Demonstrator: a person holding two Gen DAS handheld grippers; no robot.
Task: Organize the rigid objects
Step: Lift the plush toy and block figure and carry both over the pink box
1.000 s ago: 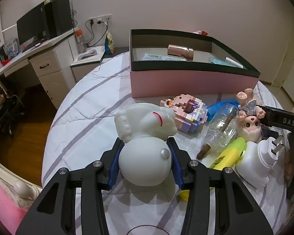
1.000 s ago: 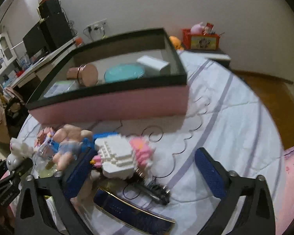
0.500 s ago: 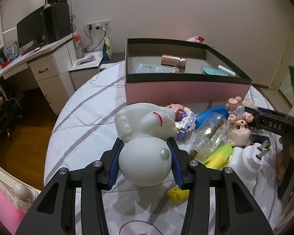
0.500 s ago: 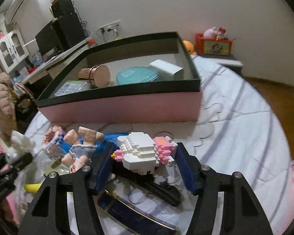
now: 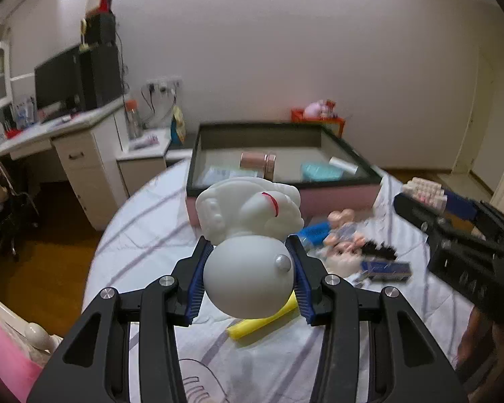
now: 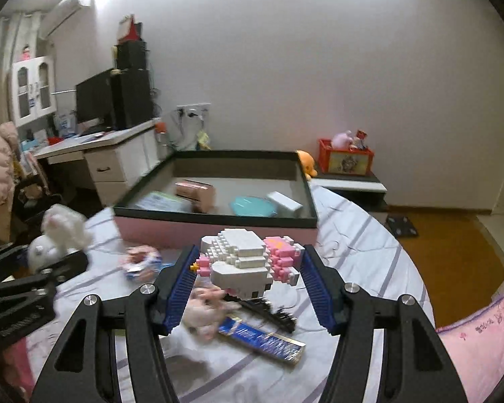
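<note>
Left gripper (image 5: 248,277): you are clamping its blue pads on the round belly of the white figure (image 5: 248,231), holding it clear above the bed (image 5: 144,235), in front of the box (image 5: 339,194).
White figure: its head is pointing away from you toward the box, a red mark showing on its face and a small metal stud on its belly.
Right gripper (image 6: 248,285): you are gripping the brick toy (image 6: 248,262) between its pads, the pads sitting against both sides, held above the bed just short of the box's pink front wall.
Brick toy: white blocks with pink blocks on its right side; in the left view it is showing only as a blurred block at the far gripper's tip (image 5: 423,191).
Box: it is sitting on the bed with a dark rim, holding a copper can (image 5: 257,163), a teal disc (image 6: 252,205) and a white block (image 6: 284,201).
Bed clutter: a doll (image 5: 344,235), a yellow tube (image 5: 262,322) and a blue bar (image 6: 260,341) are lying below your grippers, with a black tangled item beside the bar that is too blurred to name.
</note>
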